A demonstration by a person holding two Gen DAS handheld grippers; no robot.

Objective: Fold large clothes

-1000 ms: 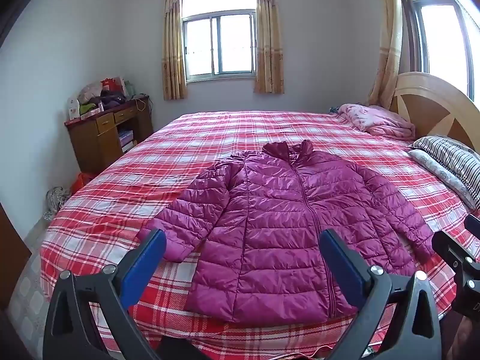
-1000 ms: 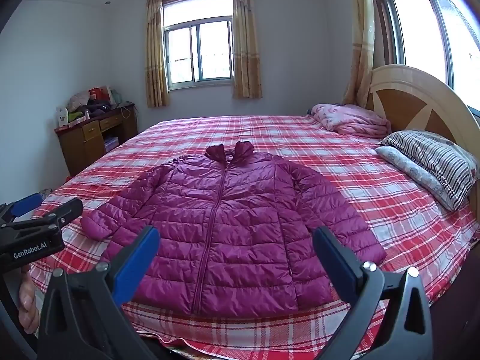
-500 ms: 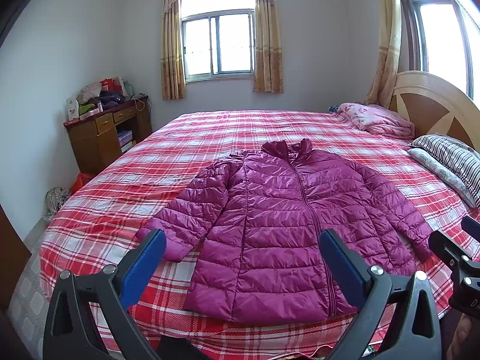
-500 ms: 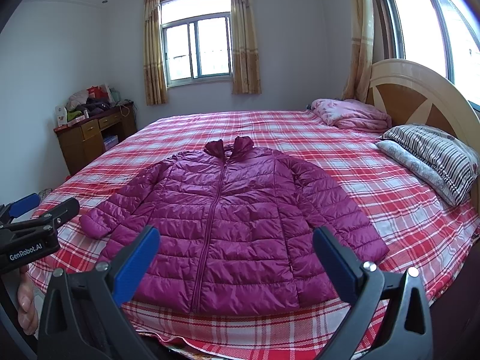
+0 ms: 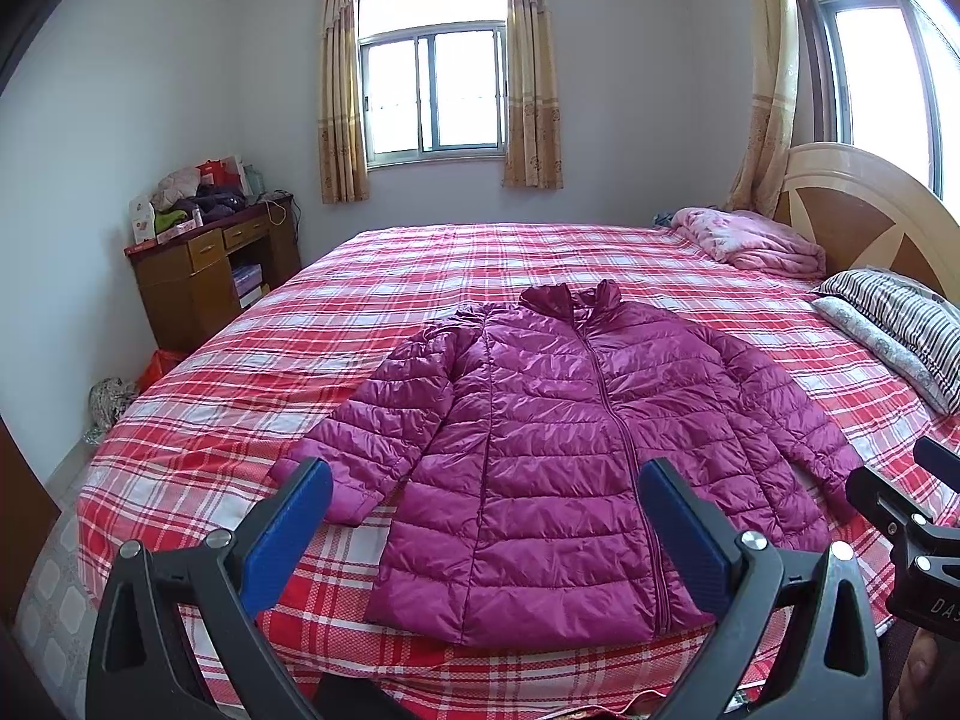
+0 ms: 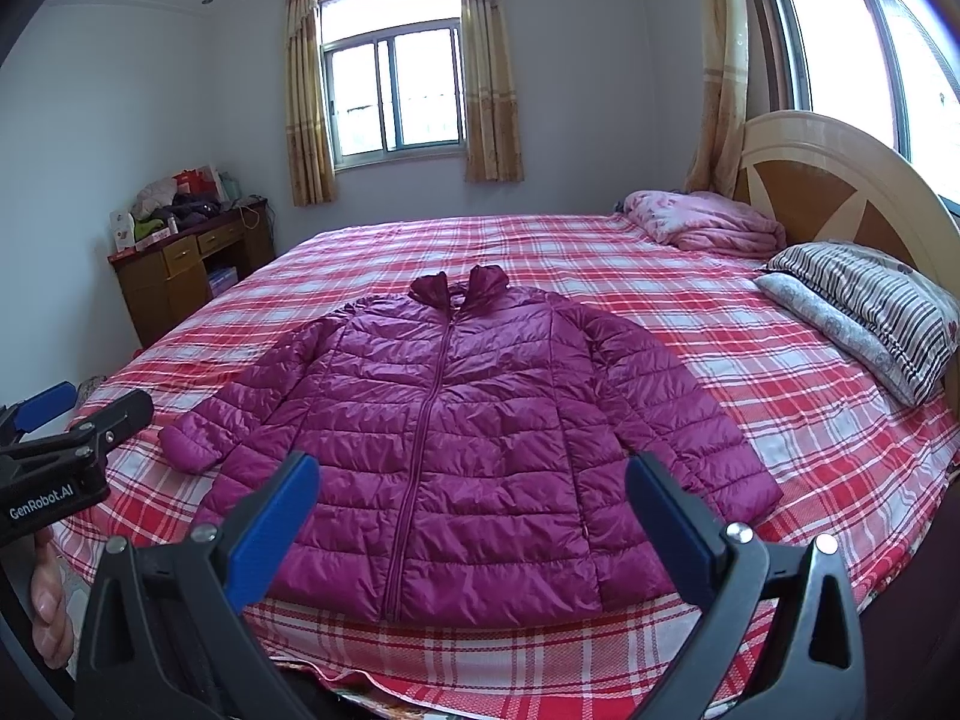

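Note:
A magenta quilted puffer jacket (image 5: 570, 450) (image 6: 468, 438) lies flat and zipped on the red plaid bed (image 5: 240, 420) (image 6: 810, 438), collar toward the far window, both sleeves spread down and outward. My left gripper (image 5: 483, 480) hovers open above the bed's near edge, over the jacket's hem, touching nothing. My right gripper (image 6: 471, 471) is also open and empty, held above the hem a little to the right. Each gripper shows at the edge of the other's view.
A folded pink blanket (image 6: 702, 228) and striped pillows (image 6: 870, 306) lie by the wooden headboard (image 6: 852, 180) on the right. A cluttered wooden desk (image 5: 204, 264) stands at the left wall. A person's hand (image 6: 51, 600) holds the left gripper.
Both grippers have drifted slightly forward toward the jacket. The jacket has not moved and both grippers stay open.

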